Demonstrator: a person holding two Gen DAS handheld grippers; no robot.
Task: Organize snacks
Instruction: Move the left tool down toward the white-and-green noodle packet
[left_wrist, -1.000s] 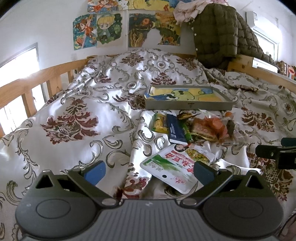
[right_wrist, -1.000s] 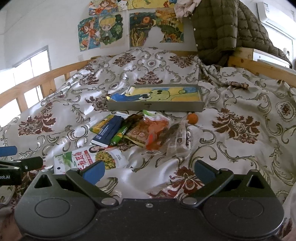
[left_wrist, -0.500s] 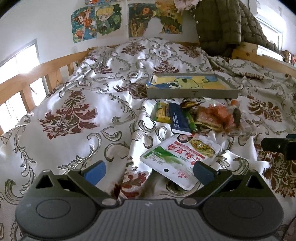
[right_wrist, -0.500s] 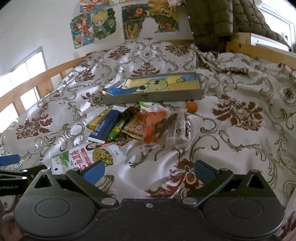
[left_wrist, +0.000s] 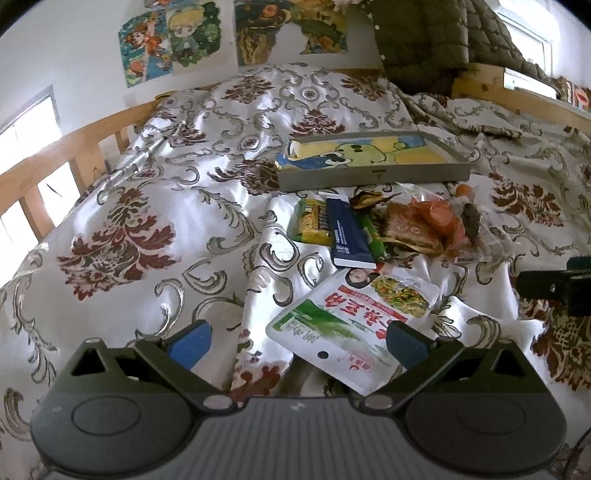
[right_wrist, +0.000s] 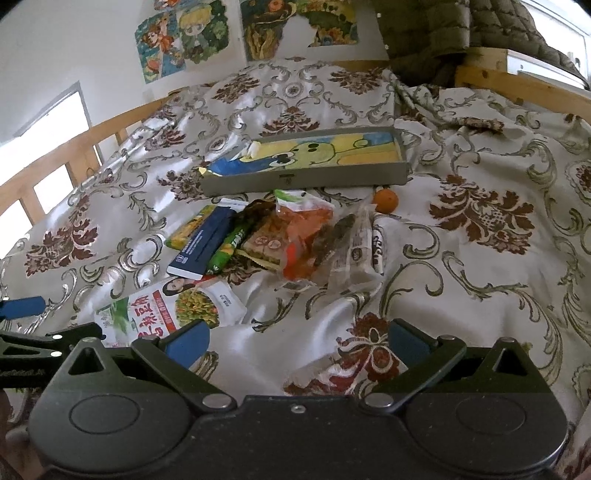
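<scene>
A pile of snacks lies on the bed: a white-and-green pouch (left_wrist: 351, 317) (right_wrist: 173, 306) nearest me, a dark blue box (left_wrist: 347, 232) (right_wrist: 203, 247), a yellow pack (left_wrist: 312, 221), a green stick pack (right_wrist: 229, 247), orange and clear wrapped packs (right_wrist: 306, 240) and a small orange (right_wrist: 386, 200). A grey tray (left_wrist: 373, 173) (right_wrist: 306, 181) with a cartoon lining sits behind them. My left gripper (left_wrist: 297, 338) is open, just before the pouch. My right gripper (right_wrist: 297, 338) is open over bare bedspread.
The patterned satin bedspread (left_wrist: 147, 221) is rumpled. A wooden bed rail (left_wrist: 55, 162) runs along the left and another at the back right (right_wrist: 517, 85). A green quilted jacket (left_wrist: 424, 40) hangs at the headboard. Posters hang on the wall.
Both grippers have moved forward and tilted down toward the snack pile; the pouch now lies closer to the left gripper's fingers. Nothing has been taken hold of.
</scene>
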